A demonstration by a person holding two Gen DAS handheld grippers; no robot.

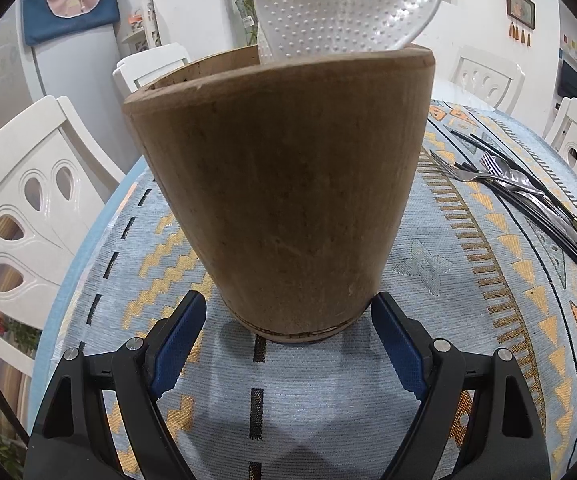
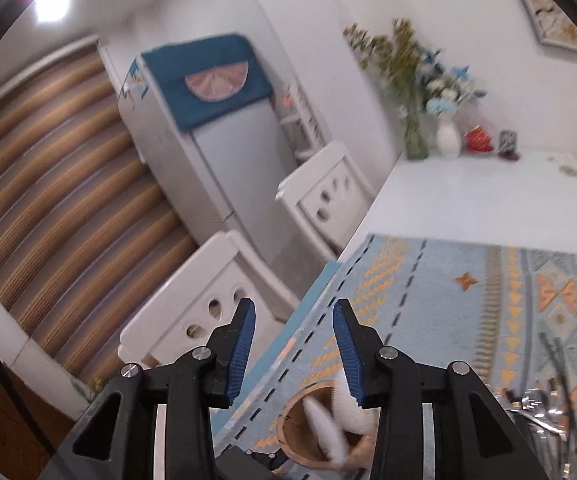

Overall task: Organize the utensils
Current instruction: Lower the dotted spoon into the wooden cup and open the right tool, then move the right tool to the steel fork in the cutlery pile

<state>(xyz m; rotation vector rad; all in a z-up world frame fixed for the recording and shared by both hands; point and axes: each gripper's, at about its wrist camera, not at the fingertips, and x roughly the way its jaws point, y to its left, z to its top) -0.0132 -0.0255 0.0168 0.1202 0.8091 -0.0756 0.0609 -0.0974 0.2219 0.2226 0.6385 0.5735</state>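
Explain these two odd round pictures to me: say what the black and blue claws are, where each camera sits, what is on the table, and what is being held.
Each claw is a two-finger gripper that a person carries by hand, with a wide-angle camera looking along its fingers. The left gripper is closed on the base of a wooden utensil holder, which stands on the patterned tablecloth. A white dimpled rice paddle sticks out of the holder. Forks and black chopsticks lie loose on the cloth, to the right in that view. The right gripper is open and holds nothing; it is above the holder, looking past the table edge toward a white chair.
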